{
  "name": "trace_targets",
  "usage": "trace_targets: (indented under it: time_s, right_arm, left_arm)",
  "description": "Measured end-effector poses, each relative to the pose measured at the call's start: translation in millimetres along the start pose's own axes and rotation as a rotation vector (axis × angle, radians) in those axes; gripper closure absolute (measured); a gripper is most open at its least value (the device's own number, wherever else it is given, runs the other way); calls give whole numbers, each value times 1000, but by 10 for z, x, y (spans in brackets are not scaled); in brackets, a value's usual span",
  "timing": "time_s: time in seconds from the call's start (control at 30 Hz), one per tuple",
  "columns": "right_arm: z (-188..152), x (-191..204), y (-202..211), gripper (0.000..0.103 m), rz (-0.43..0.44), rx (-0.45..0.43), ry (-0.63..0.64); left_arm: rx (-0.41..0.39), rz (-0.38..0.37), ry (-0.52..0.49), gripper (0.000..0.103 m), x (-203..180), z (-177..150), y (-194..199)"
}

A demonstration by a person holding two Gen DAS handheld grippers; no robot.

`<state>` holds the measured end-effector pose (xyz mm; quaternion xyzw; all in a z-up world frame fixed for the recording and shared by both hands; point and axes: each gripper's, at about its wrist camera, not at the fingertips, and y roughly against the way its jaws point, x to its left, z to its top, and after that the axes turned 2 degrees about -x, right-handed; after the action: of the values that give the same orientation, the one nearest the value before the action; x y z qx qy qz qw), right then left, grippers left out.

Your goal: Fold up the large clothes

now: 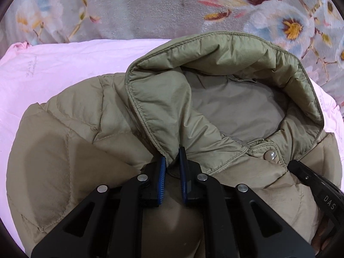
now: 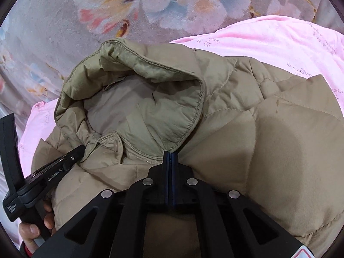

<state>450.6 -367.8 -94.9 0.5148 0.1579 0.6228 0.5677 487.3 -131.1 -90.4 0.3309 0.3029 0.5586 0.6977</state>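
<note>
Two tongs, left [image 1: 173,161] and right [image 2: 170,157], pinch the puffy quilted khaki jacket [image 1: 75,133] (matte nylon) beside its hood [image 1: 215,68].

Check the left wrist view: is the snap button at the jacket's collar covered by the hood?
No. The pale snap button sits exposed on the collar band of the khaki jacket, below the open hood.

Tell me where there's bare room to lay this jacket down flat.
Bare floral blanket lies beyond the hood. The pink sheet is open on either side of the jacket. It's crowded at the collar, where both claws pinch the fabric.
</note>
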Motion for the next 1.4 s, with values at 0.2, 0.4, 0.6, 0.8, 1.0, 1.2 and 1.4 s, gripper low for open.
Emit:
trace_targets:
  time_s: [0.2, 0.4, 0.6, 0.8, 1.0, 1.2, 1.4]
  right_arm:
    - [45, -39, 144, 96, 23, 15, -18]
    - [478, -1, 778, 90, 66, -139, -25]
    - [1074, 54, 401, 90, 61, -162, -82]
    - [1019, 170, -136, 91, -10, -55, 6]
    - [615, 93, -66, 103, -71, -46, 186]
    - [565, -54, -108, 103, -72, -29, 151]
    - [537, -150, -165, 103, -15, -36, 91]
  left_arm:
    - [16, -74, 50, 90, 157, 38, 288]
    - [-49, -115, 140, 80, 438, 590, 870]
    - [-35, -57, 209, 79, 410, 1341, 573]
    - [130, -98, 252, 81, 342, 1250, 67]
    - [147, 19, -20, 85, 127, 826, 157]
    - [133, 59, -47, 87, 156, 573, 39]
    - [69, 91, -83, 88, 106, 428, 23]
